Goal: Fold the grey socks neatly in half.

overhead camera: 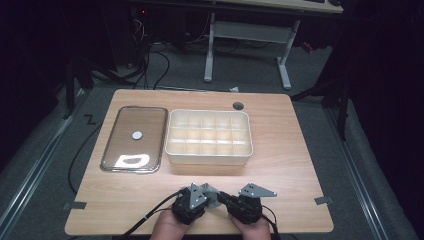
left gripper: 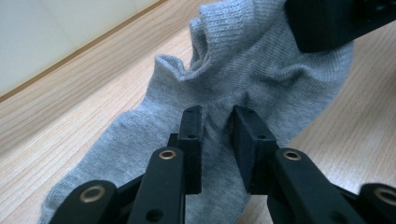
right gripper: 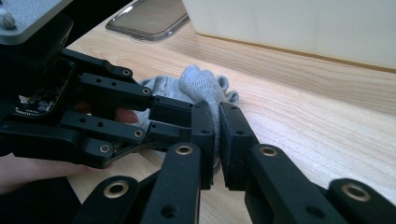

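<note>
You have a grey ankle sock (left gripper: 243, 79) lying on the near edge of the wooden table (overhead camera: 290, 150), between your two hands and just in front of the white divided organiser box (overhead camera: 209, 134). Your left gripper (left gripper: 217, 122) sits low over the middle of the sock with its jaws a little apart and a ridge of knit between them; whether the pads truly press on the cloth, I cannot tell. Your right gripper (right gripper: 217, 116) has its jaws drawn close on a bunched fold at the sock's far end, and the fabric (right gripper: 201, 86) stands up above the pads, so that reads as a firm pinch.

This looks like the gathering step: you are taking the sock at two places before folding or lifting it. Next, confirm the left pinch, then bring both grippers up together so the sock does not slip out of either one. The clear lid (overhead camera: 134, 138) with its round knob lies left of the box, well apart from your work.
</note>
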`<state>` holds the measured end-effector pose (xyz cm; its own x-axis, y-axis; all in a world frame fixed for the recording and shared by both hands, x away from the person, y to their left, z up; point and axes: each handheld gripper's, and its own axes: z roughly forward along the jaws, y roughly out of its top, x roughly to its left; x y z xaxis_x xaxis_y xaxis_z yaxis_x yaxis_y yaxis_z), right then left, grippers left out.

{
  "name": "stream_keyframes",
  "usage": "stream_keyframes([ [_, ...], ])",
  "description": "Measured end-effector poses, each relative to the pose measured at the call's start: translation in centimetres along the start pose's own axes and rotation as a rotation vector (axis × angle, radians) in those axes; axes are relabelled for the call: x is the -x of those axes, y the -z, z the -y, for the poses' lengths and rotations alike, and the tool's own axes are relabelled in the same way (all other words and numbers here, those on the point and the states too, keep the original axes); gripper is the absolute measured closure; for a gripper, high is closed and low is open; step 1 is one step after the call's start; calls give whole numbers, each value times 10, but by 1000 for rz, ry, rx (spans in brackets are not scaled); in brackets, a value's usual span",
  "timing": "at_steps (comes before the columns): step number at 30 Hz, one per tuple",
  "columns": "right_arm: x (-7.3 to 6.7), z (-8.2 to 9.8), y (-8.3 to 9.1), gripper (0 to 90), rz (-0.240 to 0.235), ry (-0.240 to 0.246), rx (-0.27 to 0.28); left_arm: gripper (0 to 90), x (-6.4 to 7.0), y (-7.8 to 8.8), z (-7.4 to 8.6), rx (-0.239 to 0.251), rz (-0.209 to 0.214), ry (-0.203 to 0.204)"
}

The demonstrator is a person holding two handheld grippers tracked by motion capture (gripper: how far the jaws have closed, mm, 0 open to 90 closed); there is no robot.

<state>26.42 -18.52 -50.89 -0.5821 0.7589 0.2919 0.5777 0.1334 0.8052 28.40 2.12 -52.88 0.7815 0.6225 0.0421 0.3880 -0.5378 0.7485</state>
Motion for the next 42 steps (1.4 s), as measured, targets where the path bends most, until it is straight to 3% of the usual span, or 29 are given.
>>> stream_keyframes([
  [3,2,0,1,859,7,-3,4,632,1,0,-1,9,4,21],
  [5,5,1,1,859,15,-7,5,591,-1,7,0,46,44,65],
  [8,11,2,3,858,15,-25,6,664,-6,13,1,80,33,89],
  [13,14,2,6,858,3,-31,18,762,-16,6,-2,46,21,127],
  [15,13,2,7,858,-3,-33,27,794,-15,-3,-3,9,29,126],
  [25,6,-2,12,859,-41,-36,77,799,2,-12,-11,3,-21,57],
  [28,4,-3,12,858,-33,-27,79,776,3,-13,-14,1,-13,60],
  [31,5,-2,12,857,-10,-20,75,685,-2,-6,-15,17,16,95],
  [33,6,-2,12,857,7,-15,75,656,-9,6,-12,61,11,117],
  [38,8,-1,11,855,24,-17,72,590,-39,33,5,106,0,211],
  [42,9,-2,10,854,41,-18,71,537,-53,37,22,84,87,277],
])
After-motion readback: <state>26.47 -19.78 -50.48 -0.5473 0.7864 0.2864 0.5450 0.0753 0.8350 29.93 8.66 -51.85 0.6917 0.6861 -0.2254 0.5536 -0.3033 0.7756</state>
